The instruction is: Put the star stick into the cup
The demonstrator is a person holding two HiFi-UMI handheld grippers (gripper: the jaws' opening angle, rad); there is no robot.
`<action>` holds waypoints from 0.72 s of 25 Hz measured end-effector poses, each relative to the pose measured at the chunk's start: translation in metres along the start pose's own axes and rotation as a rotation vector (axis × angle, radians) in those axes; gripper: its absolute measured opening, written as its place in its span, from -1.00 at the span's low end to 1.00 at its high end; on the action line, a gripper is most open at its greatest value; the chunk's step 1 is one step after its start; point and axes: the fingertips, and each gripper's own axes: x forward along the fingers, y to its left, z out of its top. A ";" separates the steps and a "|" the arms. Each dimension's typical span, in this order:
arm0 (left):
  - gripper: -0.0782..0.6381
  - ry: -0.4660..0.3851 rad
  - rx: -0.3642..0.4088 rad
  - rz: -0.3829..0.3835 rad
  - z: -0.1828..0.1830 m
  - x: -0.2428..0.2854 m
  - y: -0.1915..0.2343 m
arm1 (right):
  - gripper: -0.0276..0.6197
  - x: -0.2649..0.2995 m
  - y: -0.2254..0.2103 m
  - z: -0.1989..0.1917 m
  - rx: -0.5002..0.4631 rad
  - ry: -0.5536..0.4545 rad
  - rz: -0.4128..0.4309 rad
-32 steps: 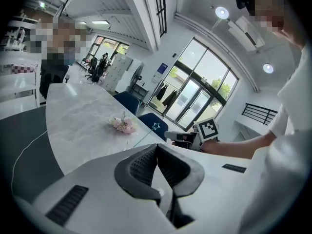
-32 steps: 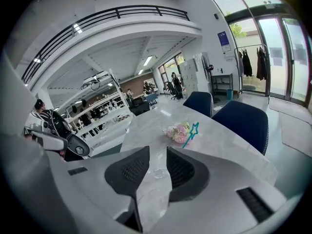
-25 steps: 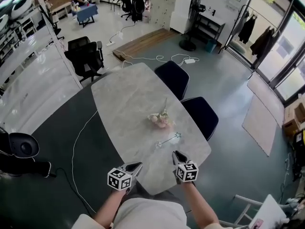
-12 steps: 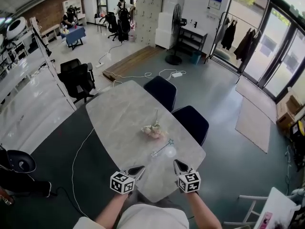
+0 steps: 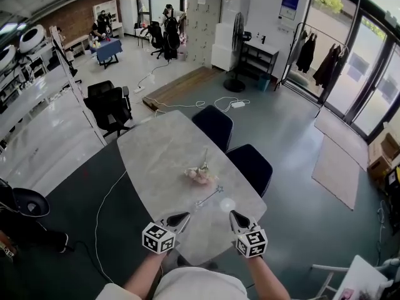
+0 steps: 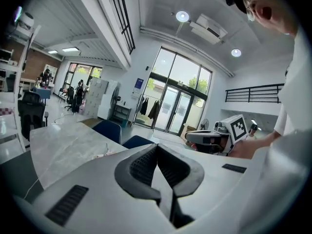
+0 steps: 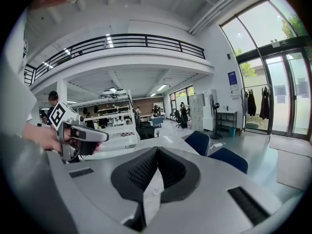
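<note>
The star stick lies flat on the marble table, a thin wand with its small star end pointing toward the far right. A clear cup stands just right of it, near the table's front. My left gripper hovers over the table's near edge, left of the stick, with its jaws shut and empty. My right gripper hangs just in front of the cup, also shut on nothing. In the left gripper view my left gripper points across the table. In the right gripper view my right gripper does the same.
A pink flower-like bundle lies mid-table beyond the stick. Two dark blue chairs stand along the table's right side. A white cable runs over the dark floor at the left. A black office chair stands further back.
The head view has shifted, so the table sits slightly differently in frame. Both grippers stay low at the near edge. The stick, cup and flower bundle have not moved on the table.
</note>
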 end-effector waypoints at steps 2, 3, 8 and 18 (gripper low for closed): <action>-0.72 -0.022 0.022 0.010 0.008 0.000 -0.010 | -0.90 -0.008 -0.004 0.007 -0.013 -0.018 0.009; -0.72 -0.034 0.029 0.012 0.011 0.001 -0.015 | -0.90 -0.012 -0.006 0.010 -0.016 -0.027 0.012; -0.73 -0.075 0.056 0.011 0.027 -0.004 -0.038 | -0.90 -0.031 -0.010 0.030 -0.022 -0.078 0.040; -0.72 -0.127 0.068 0.023 0.044 -0.024 -0.060 | -0.90 -0.051 0.002 0.046 -0.038 -0.106 0.086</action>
